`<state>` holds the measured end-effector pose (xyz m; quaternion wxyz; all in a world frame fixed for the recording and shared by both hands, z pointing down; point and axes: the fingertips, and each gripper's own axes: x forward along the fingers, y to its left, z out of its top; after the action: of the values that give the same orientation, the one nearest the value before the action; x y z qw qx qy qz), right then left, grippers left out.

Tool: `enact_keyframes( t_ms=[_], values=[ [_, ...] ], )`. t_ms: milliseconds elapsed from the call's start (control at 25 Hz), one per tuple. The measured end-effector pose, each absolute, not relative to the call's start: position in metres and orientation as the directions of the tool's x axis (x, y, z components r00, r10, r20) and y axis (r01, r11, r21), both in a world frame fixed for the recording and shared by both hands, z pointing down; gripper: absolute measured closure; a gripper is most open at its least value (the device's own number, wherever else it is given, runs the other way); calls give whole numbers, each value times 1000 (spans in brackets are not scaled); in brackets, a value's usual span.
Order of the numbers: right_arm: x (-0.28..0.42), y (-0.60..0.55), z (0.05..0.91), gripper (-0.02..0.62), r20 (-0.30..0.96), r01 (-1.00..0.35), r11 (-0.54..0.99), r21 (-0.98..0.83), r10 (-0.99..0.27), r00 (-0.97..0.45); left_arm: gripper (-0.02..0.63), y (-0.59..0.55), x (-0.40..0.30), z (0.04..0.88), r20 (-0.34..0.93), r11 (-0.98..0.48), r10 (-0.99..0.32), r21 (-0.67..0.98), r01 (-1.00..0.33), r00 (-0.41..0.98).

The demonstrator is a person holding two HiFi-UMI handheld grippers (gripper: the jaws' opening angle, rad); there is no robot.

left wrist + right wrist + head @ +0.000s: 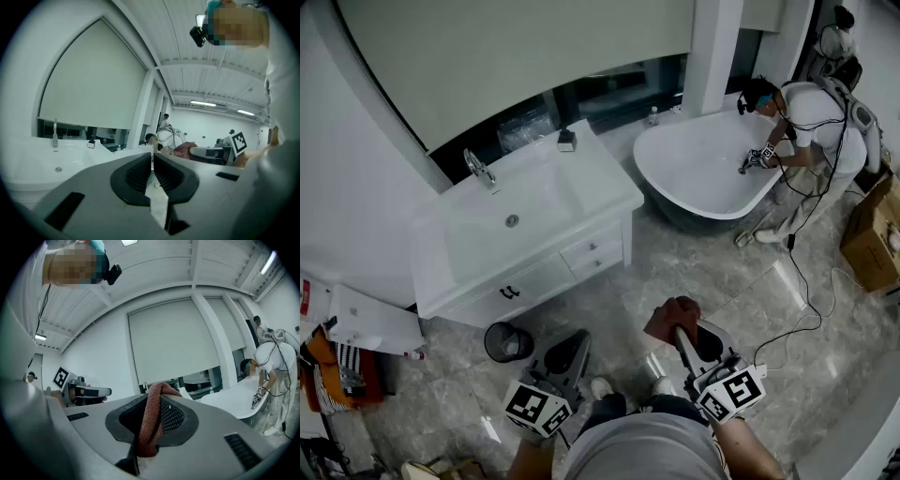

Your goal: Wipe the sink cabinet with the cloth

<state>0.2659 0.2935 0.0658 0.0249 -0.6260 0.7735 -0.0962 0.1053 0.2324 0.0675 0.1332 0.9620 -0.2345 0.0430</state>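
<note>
The white sink cabinet (534, 281) with a basin and chrome tap (478, 169) stands ahead of me against the wall; its top (70, 152) also shows in the left gripper view. A reddish-brown cloth (670, 314) is pinched in my right gripper (682, 330), held above the floor to the right of the cabinet. Between that gripper's pads the cloth (152, 420) runs as a folded strip. My left gripper (570, 352) hangs lower left of it, jaws shut with nothing between them (152, 164).
A small black bin (506, 342) sits on the marble floor in front of the cabinet. A white bathtub (703, 173) stands to the right, with another person (811, 122) bent over it. A cardboard box (872, 234) and cables lie at the far right.
</note>
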Motion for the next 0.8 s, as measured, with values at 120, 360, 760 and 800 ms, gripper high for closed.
enact_keyframes(
  t_ms=[120,360,760,800],
  values=[
    [249,287,66,540,83,-966,186,-179,-976,-203,594,223,87,70,146,-857,-442,223,-464,885],
    [215,269,64,540,94,-973,179,-147,-976,-194,594,203,57,72,131,-868,-419,232,-439,898],
    [199,241,87,540,142,-969,142,-201,-975,-173,594,179,26,94,165,-863,-408,250,-438,898],
    [201,235,90,539,147,-968,142,-209,-973,-175,594,176,26,97,172,-860,-411,252,-444,895]
  ],
)
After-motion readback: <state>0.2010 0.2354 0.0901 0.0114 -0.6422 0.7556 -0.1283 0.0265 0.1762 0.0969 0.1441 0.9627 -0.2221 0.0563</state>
